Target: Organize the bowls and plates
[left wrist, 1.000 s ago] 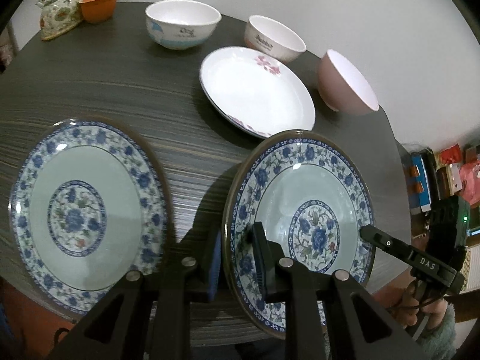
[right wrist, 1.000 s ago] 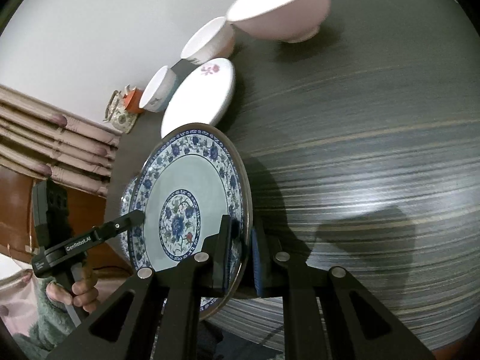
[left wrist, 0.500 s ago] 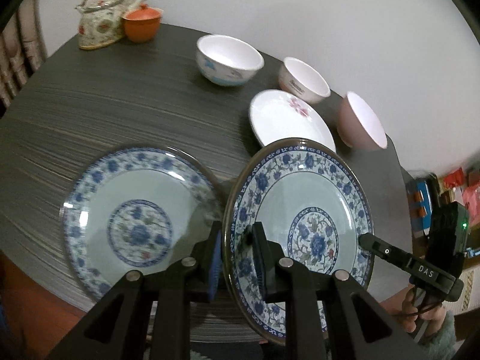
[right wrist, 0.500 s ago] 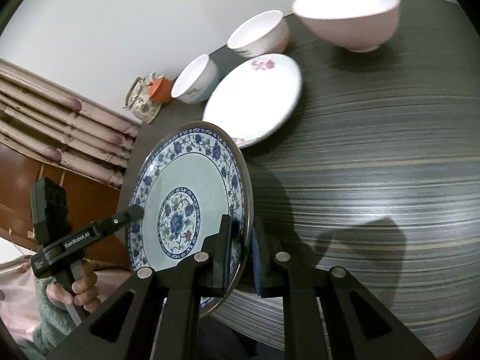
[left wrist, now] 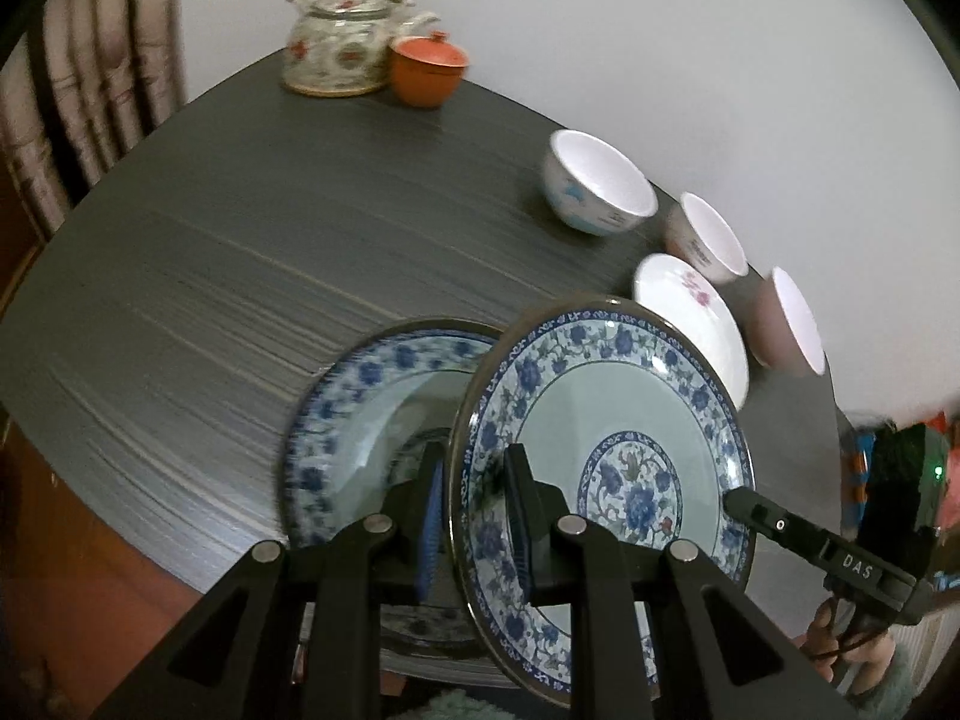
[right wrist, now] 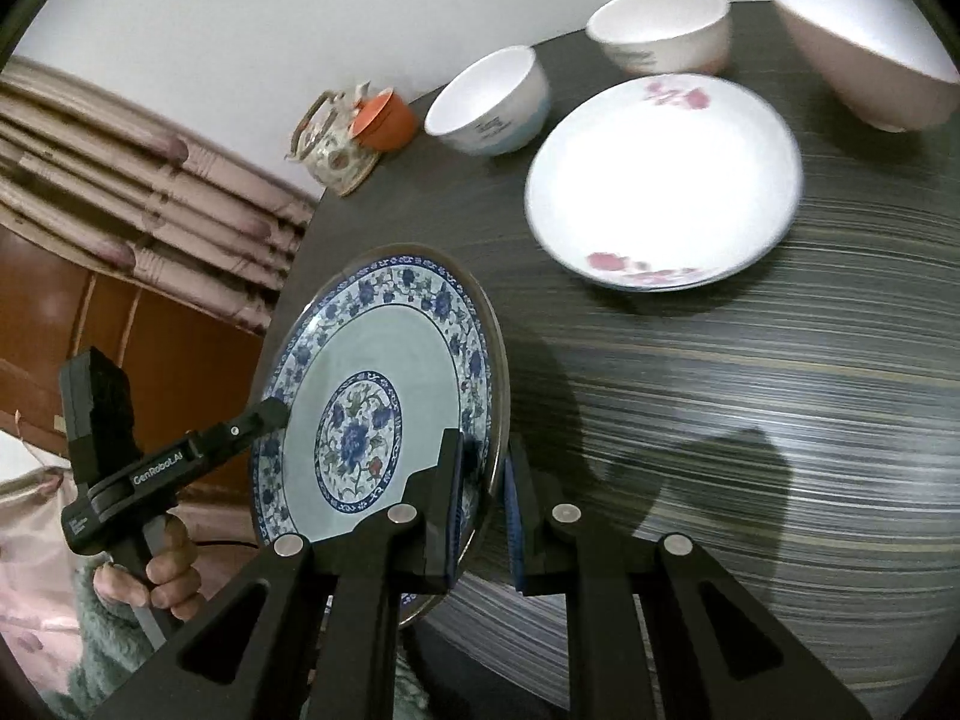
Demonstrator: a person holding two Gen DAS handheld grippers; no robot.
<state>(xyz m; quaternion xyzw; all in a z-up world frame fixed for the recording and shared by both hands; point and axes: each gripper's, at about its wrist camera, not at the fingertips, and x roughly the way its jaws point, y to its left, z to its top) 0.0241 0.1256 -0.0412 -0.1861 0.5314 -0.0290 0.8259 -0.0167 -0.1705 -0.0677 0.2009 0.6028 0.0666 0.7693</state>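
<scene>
Above the near edge of the table (left wrist: 252,252), the left gripper (left wrist: 474,510) and right gripper (right wrist: 483,510) each clamp opposite rims of the lifted plate (left wrist: 606,420), held tilted just beside the flat plate (left wrist: 354,414); next move, likely: lower it squarely on top.

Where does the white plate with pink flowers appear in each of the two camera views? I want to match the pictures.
Left wrist view: the white plate with pink flowers lies right of centre, partly hidden behind the held blue-patterned plate.
Right wrist view: the white plate lies in the upper right, fully visible on the table.
Shared landmark: the orange lidded cup beside the teapot, at the table's far edge.
</scene>
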